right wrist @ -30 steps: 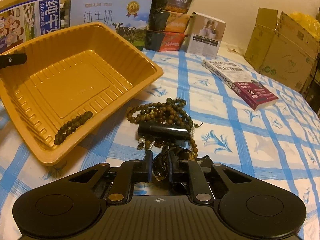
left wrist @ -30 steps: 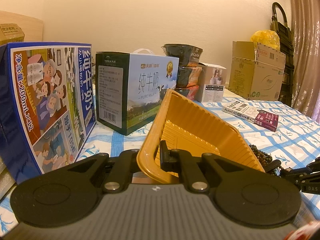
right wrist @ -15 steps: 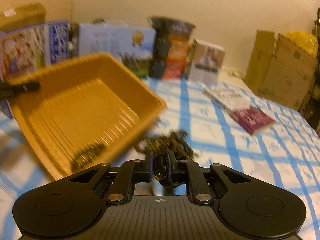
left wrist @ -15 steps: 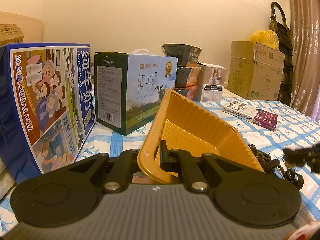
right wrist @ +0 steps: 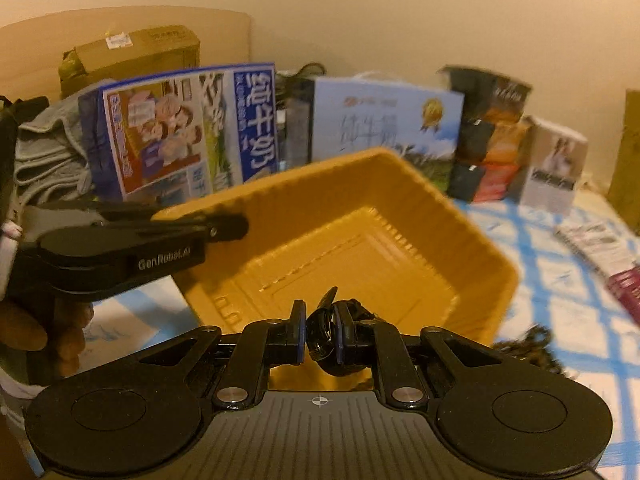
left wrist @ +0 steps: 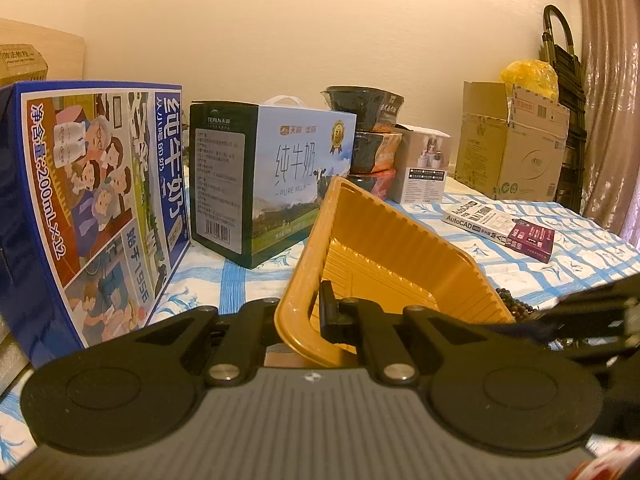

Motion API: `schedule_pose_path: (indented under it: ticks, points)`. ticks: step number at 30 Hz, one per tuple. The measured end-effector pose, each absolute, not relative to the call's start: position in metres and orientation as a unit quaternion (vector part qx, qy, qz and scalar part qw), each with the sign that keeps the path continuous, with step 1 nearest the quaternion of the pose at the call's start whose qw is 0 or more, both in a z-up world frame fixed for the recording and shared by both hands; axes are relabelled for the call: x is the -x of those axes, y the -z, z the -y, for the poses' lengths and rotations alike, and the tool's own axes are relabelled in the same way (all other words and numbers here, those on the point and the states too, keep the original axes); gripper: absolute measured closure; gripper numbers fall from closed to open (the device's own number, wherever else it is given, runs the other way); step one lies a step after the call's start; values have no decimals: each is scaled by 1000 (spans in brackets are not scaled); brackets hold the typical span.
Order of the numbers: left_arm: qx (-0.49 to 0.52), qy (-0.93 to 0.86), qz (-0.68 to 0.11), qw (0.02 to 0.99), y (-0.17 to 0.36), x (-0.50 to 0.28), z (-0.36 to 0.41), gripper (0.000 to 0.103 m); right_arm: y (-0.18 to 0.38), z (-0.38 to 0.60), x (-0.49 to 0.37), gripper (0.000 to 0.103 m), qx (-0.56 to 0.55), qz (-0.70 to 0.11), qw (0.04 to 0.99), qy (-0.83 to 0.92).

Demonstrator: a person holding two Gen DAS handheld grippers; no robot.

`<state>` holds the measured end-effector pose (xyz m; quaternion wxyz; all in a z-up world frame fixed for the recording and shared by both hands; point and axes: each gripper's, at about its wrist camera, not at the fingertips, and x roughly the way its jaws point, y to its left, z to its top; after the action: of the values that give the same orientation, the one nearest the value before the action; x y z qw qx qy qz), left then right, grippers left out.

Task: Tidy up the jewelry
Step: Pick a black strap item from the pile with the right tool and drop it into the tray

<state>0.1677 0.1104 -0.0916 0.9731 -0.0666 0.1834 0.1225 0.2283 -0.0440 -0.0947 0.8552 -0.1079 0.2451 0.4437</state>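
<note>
My left gripper is shut on the near rim of a yellow plastic tray and holds it tilted; it also shows at the tray's left rim in the right wrist view. My right gripper is shut on a small dark piece of jewelry and hovers over the tray's near edge. A pile of dark bead strings lies on the cloth right of the tray, also seen in the left wrist view. The right gripper's arm shows beside the tray.
Two milk cartons stand behind the tray on the blue-checked cloth. Stacked noodle bowls, a small white box, a book and a cardboard box lie to the right.
My right gripper lifted the dark jewelry piece off the bead pile and swung left over the tray. The left gripper kept its hold on the tray.
</note>
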Motion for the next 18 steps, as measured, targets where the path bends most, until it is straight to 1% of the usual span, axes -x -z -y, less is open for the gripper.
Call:
schedule_pose_path:
  ticks: [4, 5, 7, 8, 9, 13, 18]
  points:
    - [69, -123, -185, 973, 93, -167, -111, 96, 104, 40, -233, 89, 92, -257, 855, -441]
    - [70, -123, -184, 973, 93, -166, -111, 96, 104, 42, -234, 86, 84, -256, 857, -439]
    - [72, -123, -185, 972, 93, -166, -112, 96, 99, 48, -234, 69, 72, -255, 856, -443]
    - [72, -123, -186, 972, 94, -166, -112, 96, 97, 51, -233, 56, 67, -254, 857, -442]
    - [72, -123, -186, 972, 94, -166, -112, 96, 94, 56, -231, 50, 61, -251, 860, -440]
    - [72, -123, -186, 972, 94, -166, -112, 96, 84, 84, -223, 50, 43, -243, 876, -413]
    - [72, -123, -186, 972, 94, -166, -112, 96, 86, 136, -221, 50, 14, -267, 898, -349]
